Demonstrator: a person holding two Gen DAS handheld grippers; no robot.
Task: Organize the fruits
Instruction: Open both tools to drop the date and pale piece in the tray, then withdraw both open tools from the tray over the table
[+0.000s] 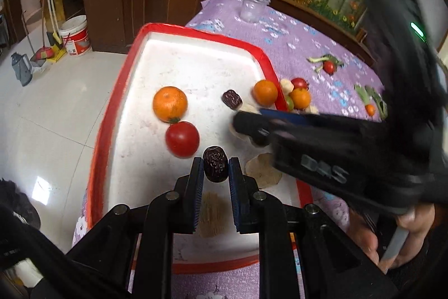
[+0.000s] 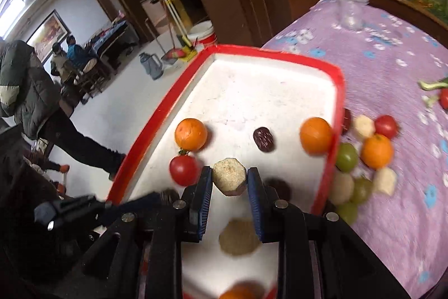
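Left tongs (image 1: 215, 168) pinch a date (image 1: 215, 164), right tongs (image 2: 229, 181) a tan chunk (image 2: 229, 178), over the red-rimmed tray (image 1: 201, 31)

Both views close above tray (image 1: 179, 28).

The table, covered by a purple floral cloth (image 2: 397, 91), bears a red-rimmed tray (image 2: 340, 91); loose fruits (image 2: 376, 152) lie just beside the tray, a clear jar (image 2: 351, 9) beyond it.

Indoor daylight, bright centre, heavy fisheye, some motion blur.
White tray floor (image 1: 196, 69) ahead of the left tool (image 1: 215, 170) is blown out near its far rim; window glare patch on the floor tiles (image 1: 42, 189) to its left. Right tool (image 1: 252, 128) smears across the left view. Corners vignette to black; straight edges bow. Fruit right of the right tool (image 2: 229, 181) is blurred.
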